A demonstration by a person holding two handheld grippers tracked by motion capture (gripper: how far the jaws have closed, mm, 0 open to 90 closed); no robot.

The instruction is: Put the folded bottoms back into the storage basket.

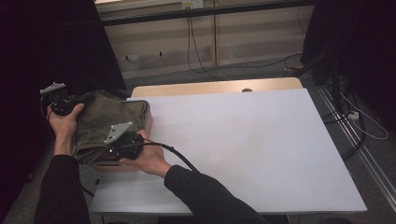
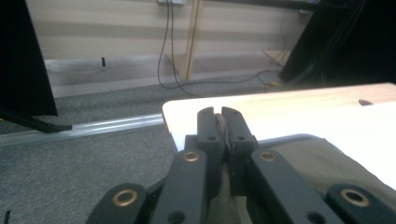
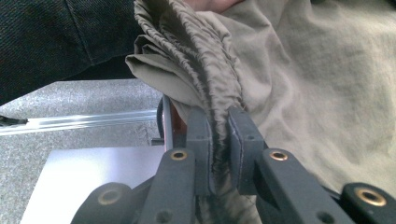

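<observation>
Left gripper (image 2: 218, 112): jaws nearly closed, a thin edge of olive cloth (image 1: 100, 123) pinched low between them; the table's (image 1: 243, 140) far corner lies just beyond its tips. Right gripper (image 3: 219, 140): jaws clamped on a bunched, pleated fold of the same cloth, which rises ahead of it and spreads to its right. Cloth lies heaped between both grippers, over a tray (image 1: 148, 109) at the table's left edge

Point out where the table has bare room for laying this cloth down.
The white table top is bare from the olive cloth rightward to its right edge, and along the near edge. Crowded: the left corner, where both tongs, left and right, grip the cloth.
</observation>
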